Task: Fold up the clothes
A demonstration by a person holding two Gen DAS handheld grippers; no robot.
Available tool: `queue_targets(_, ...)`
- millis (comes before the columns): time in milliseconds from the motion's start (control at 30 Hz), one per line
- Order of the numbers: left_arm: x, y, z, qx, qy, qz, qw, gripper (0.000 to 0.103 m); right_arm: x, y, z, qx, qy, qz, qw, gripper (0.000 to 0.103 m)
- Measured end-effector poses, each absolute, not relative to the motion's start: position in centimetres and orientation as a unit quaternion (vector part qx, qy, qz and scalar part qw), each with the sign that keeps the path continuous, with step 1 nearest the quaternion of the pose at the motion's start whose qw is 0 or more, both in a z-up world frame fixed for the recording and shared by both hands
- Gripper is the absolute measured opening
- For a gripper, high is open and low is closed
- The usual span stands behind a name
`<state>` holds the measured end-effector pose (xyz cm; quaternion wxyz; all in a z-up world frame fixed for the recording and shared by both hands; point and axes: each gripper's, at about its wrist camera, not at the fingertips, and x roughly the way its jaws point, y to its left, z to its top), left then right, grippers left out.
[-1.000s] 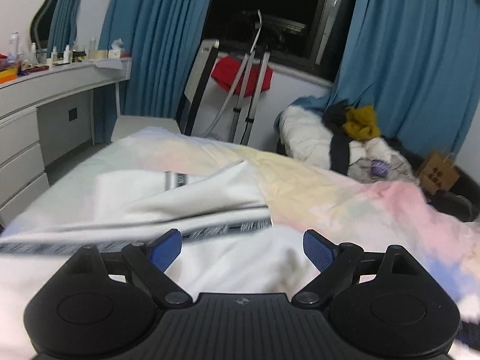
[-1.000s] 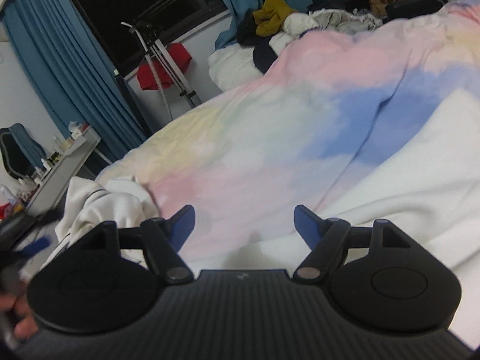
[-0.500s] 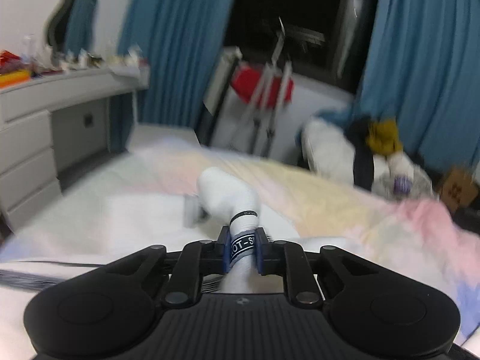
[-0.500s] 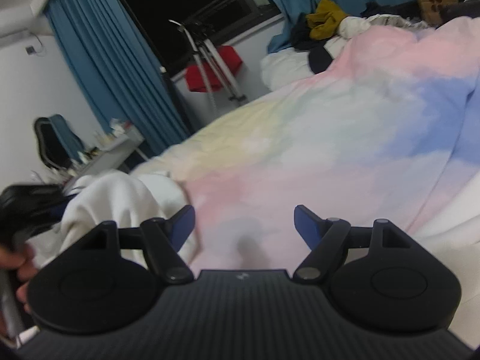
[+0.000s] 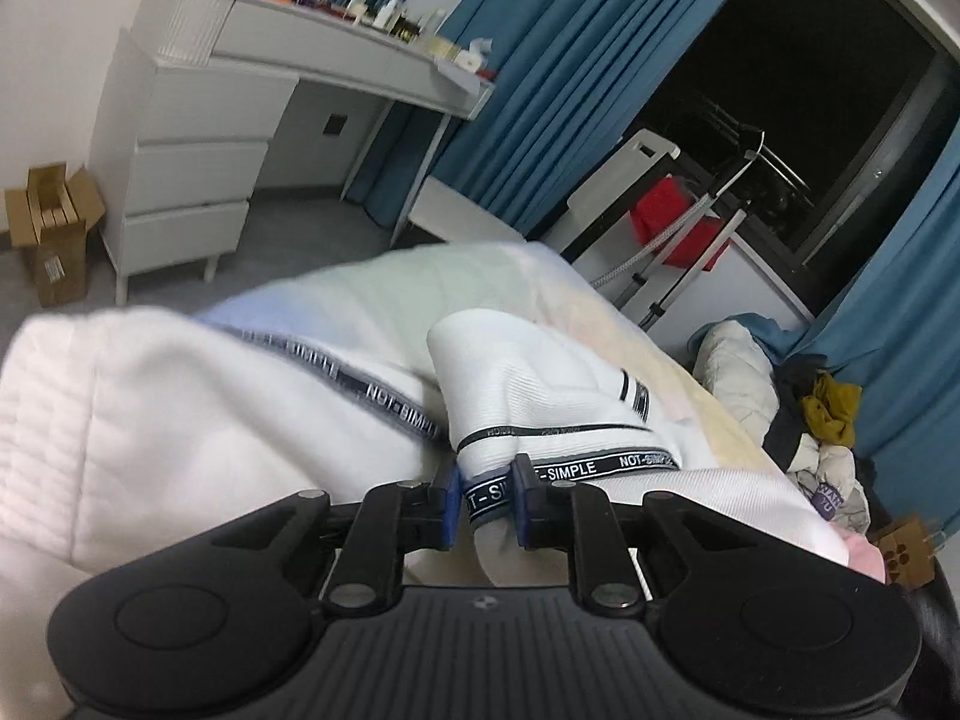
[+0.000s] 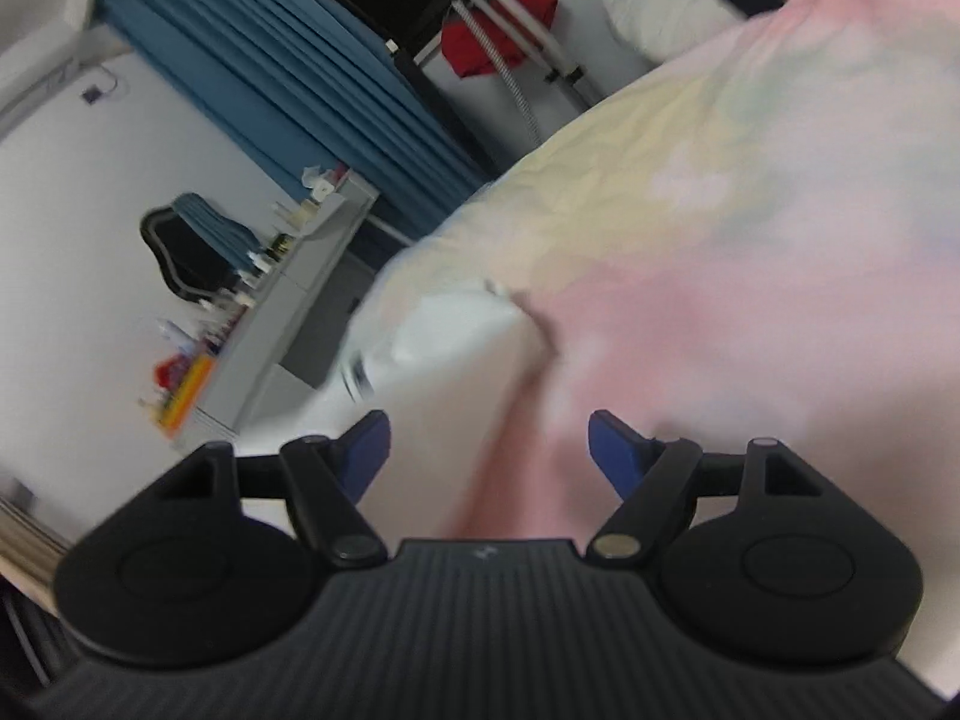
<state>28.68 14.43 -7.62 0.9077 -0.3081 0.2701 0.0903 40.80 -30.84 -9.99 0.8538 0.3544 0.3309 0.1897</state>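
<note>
A white garment (image 5: 198,420) with black "NOT-SIMPLE" lettered trim lies bunched on the pastel bed cover (image 5: 606,324). My left gripper (image 5: 485,498) is shut on a fold of its trimmed edge and holds the cloth lifted. In the right wrist view the garment (image 6: 444,336) shows blurred, just beyond and left of my right gripper (image 6: 489,450), which is open and empty above the pink part of the bed cover (image 6: 750,276).
A grey dresser (image 5: 198,138) with toiletries stands left of the bed. Blue curtains (image 5: 558,60), a dark window, a tripod (image 5: 690,240) with a red cloth and a pile of clothes (image 5: 798,414) lie beyond. A cardboard box (image 5: 51,228) sits on the floor.
My left gripper closed on the garment's trimmed edge and lifted it, swinging left. My right gripper stayed open and swung left towards the garment.
</note>
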Motion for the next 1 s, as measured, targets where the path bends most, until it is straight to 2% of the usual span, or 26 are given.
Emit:
queue_targets(67,28.9,15.5,-8.4,-0.319,0.267,0.086,0.905,0.019,44.8,-29.4,-10.4,0.369,0.344,0.189,0.842,0.076)
queue_targets(233,28.2,15.8,-10.2,-0.321,0.247,0.065,0.912,0.021,52.4,-25.1,-12.3,0.324,0.424,0.176,0.828,0.073)
queue_targets(333,28.5,16.0,-11.2,-0.336,0.24,0.049,0.91,0.021,54.4,-23.3,-12.9,0.3,0.442,0.164,0.829,0.042)
queue_targets(367,28.5,15.9,-11.3,-0.338,0.237,0.044,0.91,0.021,54.7,-22.9,-12.8,0.289,0.443,0.161,0.833,0.026)
queue_targets(400,28.5,15.9,-11.5,-0.34,0.235,0.039,0.91,0.021,54.5,-23.1,-12.3,0.288,0.44,0.158,0.836,0.019)
queue_targets(500,28.4,15.9,-11.4,-0.348,0.222,0.02,0.911,0.023,53.7,-24.1,-10.2,0.285,0.413,0.15,0.852,0.014)
queue_targets(600,27.8,15.3,-10.7,-0.348,0.198,-0.002,0.916,0.031,52.5,-25.9,-6.3,0.279,0.353,0.14,0.882,0.01)
queue_targets(633,27.6,14.9,-10.3,-0.345,0.189,-0.013,0.919,0.042,52.1,-26.6,-5.0,0.276,0.332,0.137,0.891,0.01)
queue_targets(667,27.2,14.3,-10.0,-0.341,0.183,-0.028,0.922,0.059,51.4,-27.4,-3.3,0.268,0.302,0.132,0.905,0.01)
queue_targets(733,27.4,13.3,-9.8,-0.343,0.183,-0.097,0.916,0.071,50.0,-29.8,-0.3,0.256,0.245,0.114,0.928,0.01)
queue_targets(833,27.3,11.7,-10.0,-0.339,0.188,-0.152,0.909,0.078,47.7,-33.8,3.9,0.236,0.163,0.078,0.955,0.01)
queue_targets(1000,27.2,8.8,-10.8,-0.296,0.203,-0.198,0.912,0.082,41.6,-39.9,1.2,0.232,0.136,-0.018,0.963,0.01)
